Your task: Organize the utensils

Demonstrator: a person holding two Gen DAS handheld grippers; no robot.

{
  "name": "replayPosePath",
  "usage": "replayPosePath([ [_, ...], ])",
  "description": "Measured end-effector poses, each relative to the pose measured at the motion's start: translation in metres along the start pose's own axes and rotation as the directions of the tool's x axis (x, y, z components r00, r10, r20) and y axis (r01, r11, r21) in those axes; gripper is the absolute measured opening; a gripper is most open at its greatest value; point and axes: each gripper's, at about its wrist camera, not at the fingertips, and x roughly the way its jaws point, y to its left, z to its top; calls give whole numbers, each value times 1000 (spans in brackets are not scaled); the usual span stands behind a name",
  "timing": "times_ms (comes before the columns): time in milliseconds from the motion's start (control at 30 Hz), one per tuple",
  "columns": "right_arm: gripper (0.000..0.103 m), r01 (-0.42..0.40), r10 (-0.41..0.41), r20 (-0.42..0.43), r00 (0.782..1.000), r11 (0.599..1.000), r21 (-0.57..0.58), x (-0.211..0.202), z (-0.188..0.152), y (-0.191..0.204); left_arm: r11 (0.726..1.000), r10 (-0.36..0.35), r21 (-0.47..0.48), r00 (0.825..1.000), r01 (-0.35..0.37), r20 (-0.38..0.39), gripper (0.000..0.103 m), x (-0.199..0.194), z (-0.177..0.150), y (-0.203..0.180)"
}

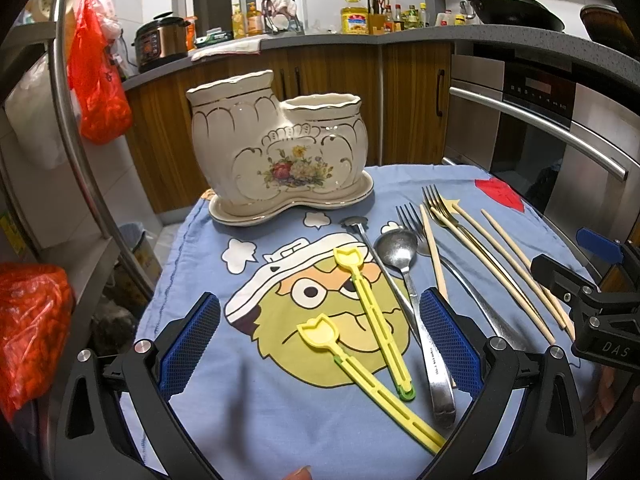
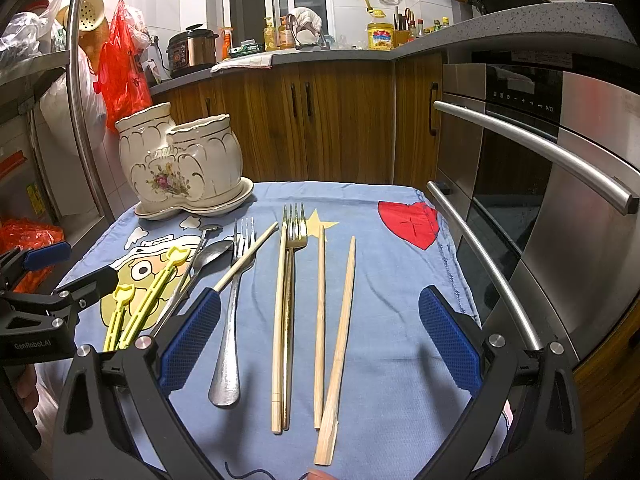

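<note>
Stock on your table, as seen from both wrists:

1. Cloth (image 1: 280, 420): blue, printed with a cartoon face and a red heart, covering the table top. All items below rest on it.
2. Holder (image 1: 276, 140): white ceramic with gilt lines and a flower motif, two openings, the left one taller. It stands upright on its matching saucer (image 1: 248, 216) at the far left of the cloth. Nothing shows above either rim.
3. Yellow tongs (image 1: 372, 312): two plastic pieces with tulip-shaped tips, lying across the cartoon face. One crosses over the other near the green end.
4. Spoon (image 1: 396, 250): steel, bowl pointing away from you, handle running toward your left gripper's right finger.
5. Small scoop (image 1: 354, 222): steel, thin handle, lying between the tongs and the spoon.
6. Steel fork (image 2: 240, 248): tines away from you, with one chopstick (image 2: 248, 258) laid slantwise over its neck.
7. Gold fork (image 2: 294, 232): just beside a second chopstick (image 2: 278, 320), their lengths touching.
8. Two more chopsticks (image 2: 336, 340): right of the gold fork, their near ends crossing.

Your left gripper (image 1: 320, 340): fingers spread wide, holding nothing, hovering above the tongs and the spoon handle.

Your right gripper (image 2: 320, 340): fingers likewise spread wide, empty, hovering above the gold fork and chopsticks, with the steel fork's handle near its left finger.

Every utensil lies loose on the cloth, apart from the holder.
</note>
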Motion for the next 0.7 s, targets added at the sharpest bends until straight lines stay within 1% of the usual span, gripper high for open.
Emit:
replayPosePath([
  [300, 98, 4, -4, 1, 1000, 1000, -1, 2, -1, 0, 1000, -1, 1, 1000, 1, -1, 99, 0, 1, -1],
  [467, 98, -4, 4, -1, 1000, 1000, 11, 5, 0, -6, 1000, -25, -8, 1000, 24, -14, 99, 4, -3, 4],
  [567, 98, 4, -4, 8, 1000, 1000, 10, 4, -1, -8, 999, -37, -16, 999, 37, -8, 99, 3, -4, 8],
  [700, 98, 17, -17, 7, 1000, 1000, 6, 6, 7, -13, 1000, -24, -13, 1000, 23, -10, 99, 5, -2, 11],
])
